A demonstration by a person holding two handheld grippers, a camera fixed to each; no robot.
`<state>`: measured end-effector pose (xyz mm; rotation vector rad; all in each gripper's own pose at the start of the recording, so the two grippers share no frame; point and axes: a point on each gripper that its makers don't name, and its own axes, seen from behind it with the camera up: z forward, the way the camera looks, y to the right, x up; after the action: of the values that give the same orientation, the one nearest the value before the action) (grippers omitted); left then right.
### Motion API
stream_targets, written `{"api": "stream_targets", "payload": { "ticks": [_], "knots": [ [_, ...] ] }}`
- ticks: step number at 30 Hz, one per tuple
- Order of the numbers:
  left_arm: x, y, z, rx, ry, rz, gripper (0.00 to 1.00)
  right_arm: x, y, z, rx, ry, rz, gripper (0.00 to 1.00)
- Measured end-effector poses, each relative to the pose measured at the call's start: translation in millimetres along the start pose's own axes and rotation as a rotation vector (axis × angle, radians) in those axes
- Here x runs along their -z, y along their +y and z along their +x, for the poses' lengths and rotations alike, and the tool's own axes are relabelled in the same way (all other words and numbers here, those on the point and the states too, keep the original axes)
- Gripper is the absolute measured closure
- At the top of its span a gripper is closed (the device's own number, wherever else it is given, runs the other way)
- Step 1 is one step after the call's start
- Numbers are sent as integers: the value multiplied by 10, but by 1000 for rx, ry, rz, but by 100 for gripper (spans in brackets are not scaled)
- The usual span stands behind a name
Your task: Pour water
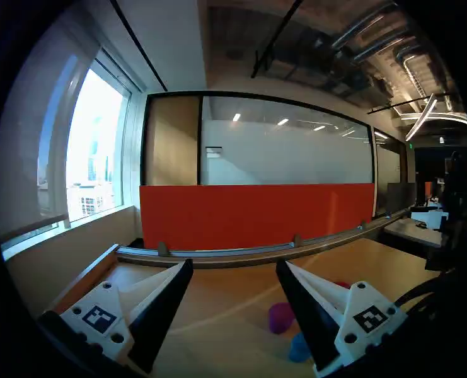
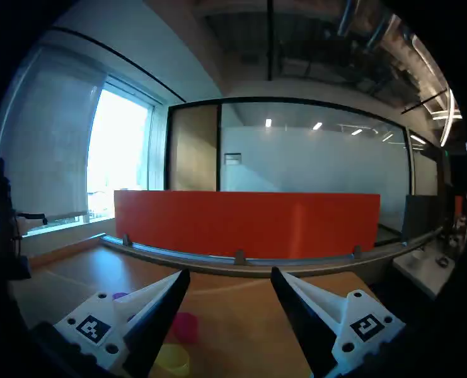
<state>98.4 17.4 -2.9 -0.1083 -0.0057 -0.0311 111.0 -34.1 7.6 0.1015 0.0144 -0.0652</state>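
Stage: hovering over the desk (image 1: 233, 309), reaching not yet beginning, nothing grasped.
Left gripper (image 1: 233, 264): gaping wide, carrying nothing.
Right gripper (image 2: 230, 272): gaping wide, carrying nothing.
Cups: purple cup (image 1: 281, 317) and blue cup (image 1: 298, 348) sitting near the desk's near edge; pink cup (image 2: 184, 327) and yellow cup (image 2: 172, 359) likewise.
Next: probably calling for dipping toward one cup and closing on its wall; impossible to tell which is holding water.

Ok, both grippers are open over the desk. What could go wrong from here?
1. The purple cup and blue cup sit low by a finger of the left gripper, the blue partly behind it, so a descent could clip them.
2. The pink cup and yellow cup stand close together near the right gripper; open jaws could knock one while taking the other.
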Motion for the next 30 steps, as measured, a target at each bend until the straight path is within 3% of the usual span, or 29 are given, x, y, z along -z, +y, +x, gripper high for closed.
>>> {"api": "stream_targets", "payload": {
  "ticks": [7,16,23,30],
  "knots": [
    [-36,162,97,-10,-12,-79,2,-34,-163,111,9,14,80,1],
    [-44,336,50,-5,-38,-202,2,-10,-575,223,25,5,287,1],
    [-15,589,24,-20,-50,-334,2,95,-862,214,24,-27,453,1],
    [13,721,-61,-46,-69,-415,2,134,-973,168,18,-56,528,1]
  ]
}}
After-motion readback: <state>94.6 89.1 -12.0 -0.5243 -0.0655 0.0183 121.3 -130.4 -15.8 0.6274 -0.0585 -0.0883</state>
